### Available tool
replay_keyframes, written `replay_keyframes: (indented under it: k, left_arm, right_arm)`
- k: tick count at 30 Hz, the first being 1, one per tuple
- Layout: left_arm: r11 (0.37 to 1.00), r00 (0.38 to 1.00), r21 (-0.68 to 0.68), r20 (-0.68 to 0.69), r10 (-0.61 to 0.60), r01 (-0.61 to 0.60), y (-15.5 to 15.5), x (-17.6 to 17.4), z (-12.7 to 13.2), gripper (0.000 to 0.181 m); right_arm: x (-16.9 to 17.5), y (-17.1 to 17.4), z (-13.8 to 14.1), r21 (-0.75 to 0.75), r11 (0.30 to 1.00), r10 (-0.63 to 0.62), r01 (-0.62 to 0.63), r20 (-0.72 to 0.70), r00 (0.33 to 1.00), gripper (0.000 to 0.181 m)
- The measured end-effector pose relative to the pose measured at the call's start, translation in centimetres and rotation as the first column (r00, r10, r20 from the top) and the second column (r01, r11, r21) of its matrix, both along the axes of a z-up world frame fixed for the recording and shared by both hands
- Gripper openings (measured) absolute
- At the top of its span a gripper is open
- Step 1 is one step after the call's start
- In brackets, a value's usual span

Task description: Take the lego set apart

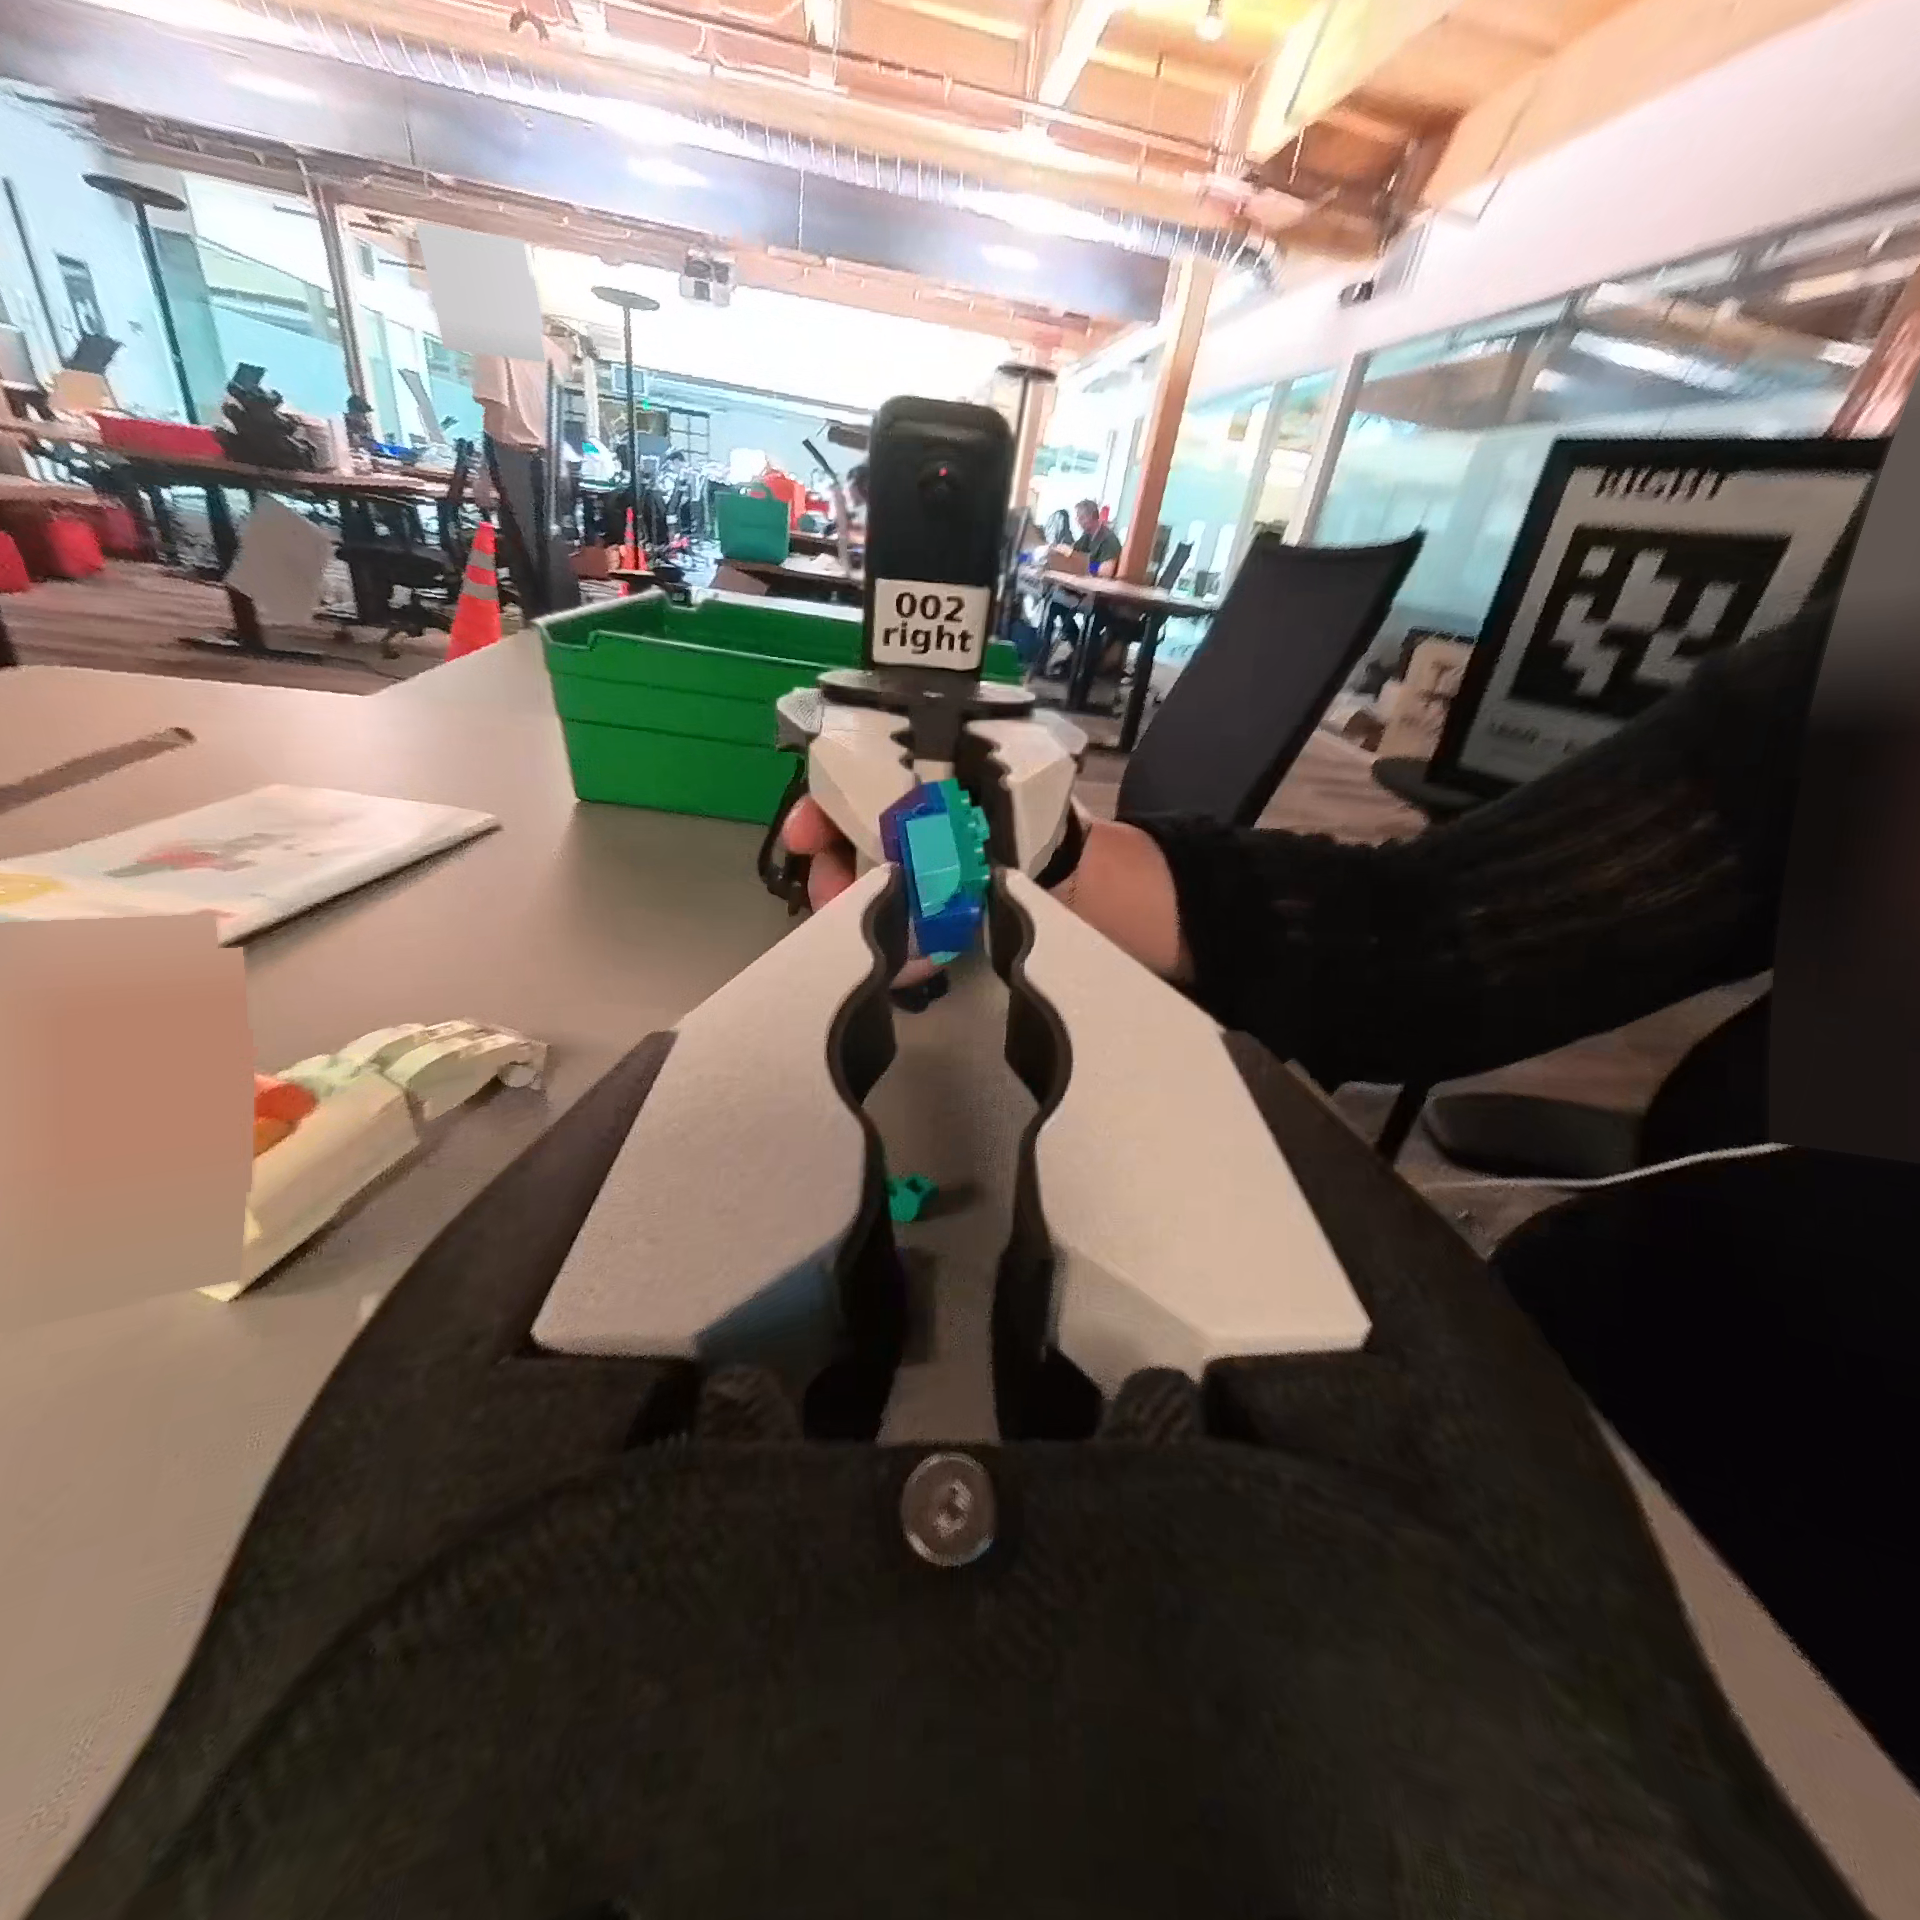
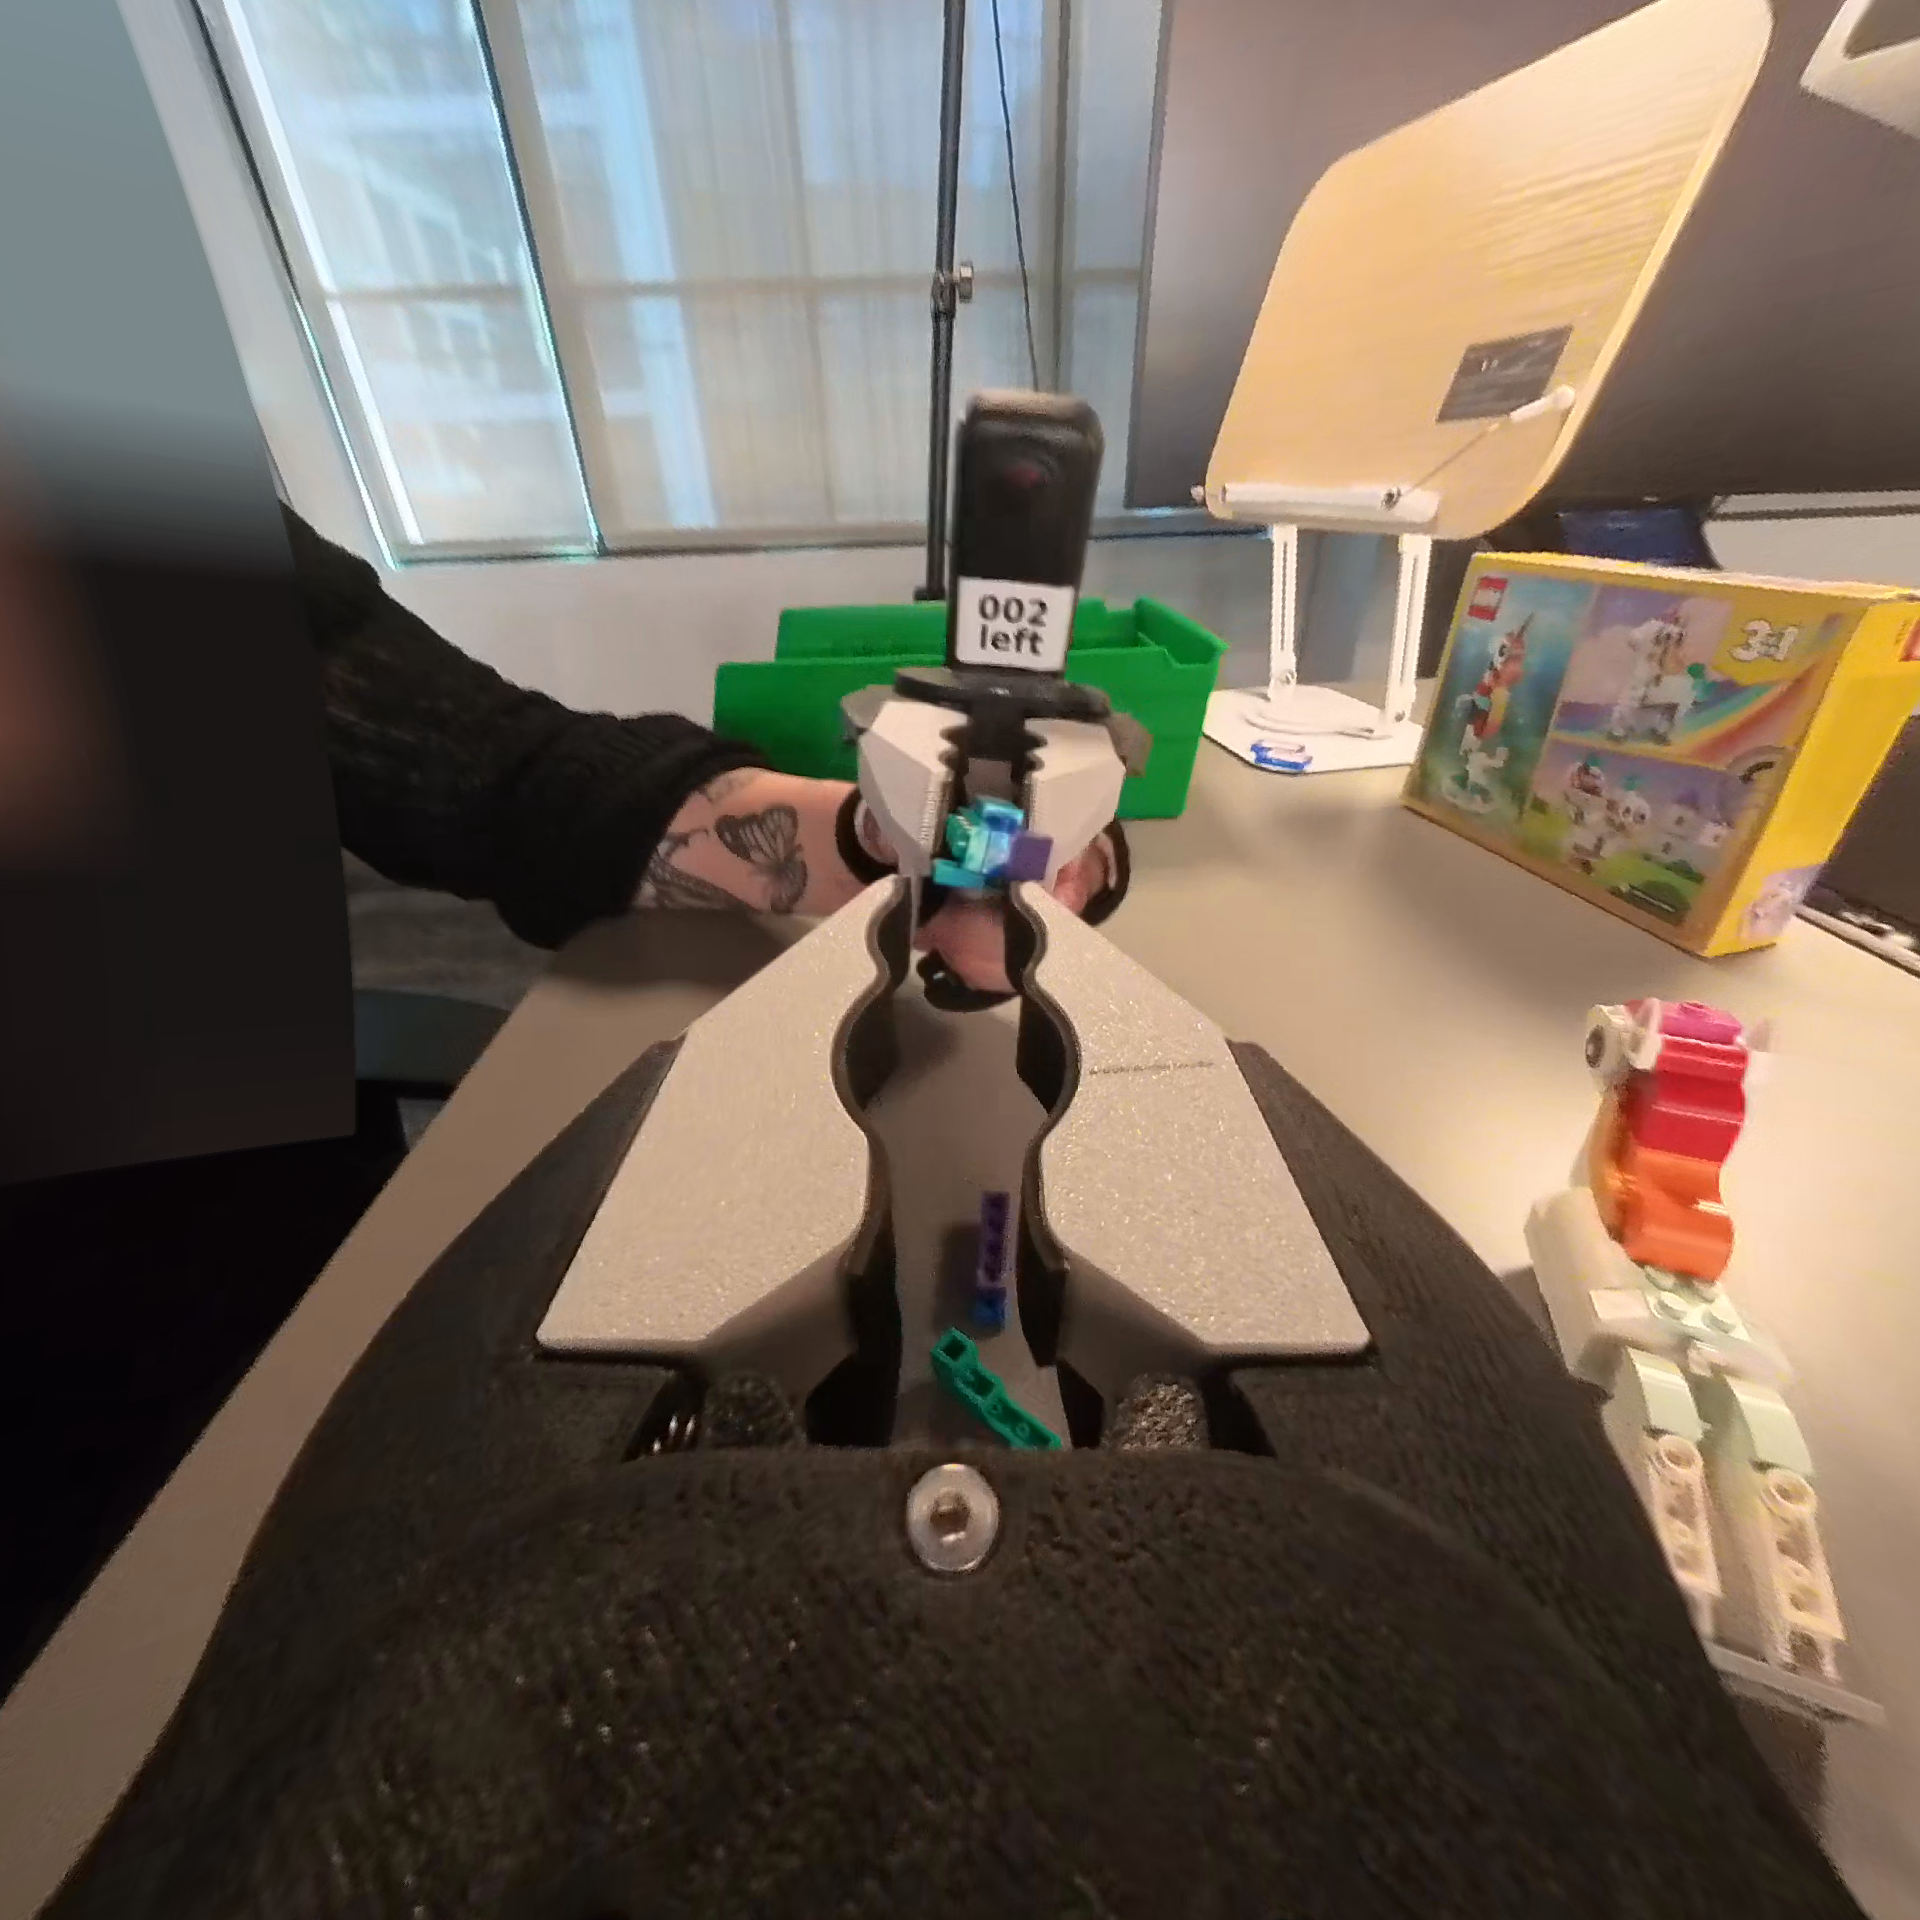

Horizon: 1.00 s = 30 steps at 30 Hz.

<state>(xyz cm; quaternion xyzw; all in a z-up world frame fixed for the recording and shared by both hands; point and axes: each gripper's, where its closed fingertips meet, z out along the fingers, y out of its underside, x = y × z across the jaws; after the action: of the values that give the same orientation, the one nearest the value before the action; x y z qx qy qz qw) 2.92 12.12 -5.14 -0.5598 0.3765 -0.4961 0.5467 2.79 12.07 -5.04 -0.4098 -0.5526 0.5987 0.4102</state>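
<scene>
Facing tip to tip above the table (image 1: pixel 436 966), both tongs pinch one blue-teal brick cluster (image 1: pixel 940 878).

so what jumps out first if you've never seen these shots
Two grippers meet tip to tip above the table, the left gripper and right gripper both pinching a small blue and teal lego cluster. A half-dismantled white, red and orange lego model lies nearby, beside the yellow lego box.

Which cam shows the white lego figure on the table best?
Right wrist view: the white lego figure lies in full view, red and orange bricks on it. Left wrist view shows it partly behind a blur patch.
</scene>
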Motion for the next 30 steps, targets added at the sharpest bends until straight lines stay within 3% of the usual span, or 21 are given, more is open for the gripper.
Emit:
replay_keyframes:
  k: [6,14,17,21,23,24,25,28,30]
  left_arm:
    - [0.998,0.998,-0.069,0.061,-0.008,0.013,0.5,-0.5,0.3,0.015]
    - [0.993,0.996,0.084,-0.032,0.082,-0.079,0.9,-0.4,-0.4,0.014]
    - [0.986,0.992,0.124,-0.055,0.116,-0.108,1.1,-0.4,-0.5,0.014]
    - [0.995,0.995,0.058,-0.058,0.085,-0.082,1.1,-0.4,-0.8,0.015]
    - [0.999,0.998,-0.007,-0.037,0.053,-0.054,1.1,-0.4,-0.7,0.015]
    - [0.999,0.999,-0.051,0.030,0.012,-0.010,0.8,-0.7,0.1,0.014]
    - [0.994,0.998,-0.105,0.069,0.001,0.006,1.0,-0.9,0.5,0.014]
    - [0.985,0.999,-0.170,0.032,0.038,-0.032,2.0,-1.3,-0.8,0.014]
    - [0.972,0.998,-0.235,0.049,0.025,-0.013,2.3,-1.3,-1.1,0.014]
  right_arm:
    - [-0.2,0.4,0.5,-0.121,0.992,0.013,-0.016,-0.018,1.000,0.022]
    - [-0.7,1.4,-0.1,-0.359,0.932,0.060,-0.047,0.026,0.998,0.027]
    - [-0.6,1.2,-0.1,-0.397,0.915,0.098,-0.077,0.032,0.995,0.014]
    - [-0.5,1.1,-0.7,-0.269,0.963,0.052,-0.032,0.069,0.996,0.012]
    - [-0.6,1.5,-1.3,-0.138,0.990,-0.024,0.037,0.097,0.995,0.012]
    - [-0.6,2.0,-1.9,-0.037,0.995,-0.087,0.092,0.118,0.989,0.001]
    - [-0.6,2.2,-2.3,0.047,0.991,-0.129,0.124,0.122,0.984,0.001]
    - [-0.7,2.5,-1.7,0.107,0.980,-0.178,0.168,0.090,0.980,0.001]
    - [-0.6,3.4,-3.5,0.231,0.950,-0.252,0.210,0.166,0.953,0.001]
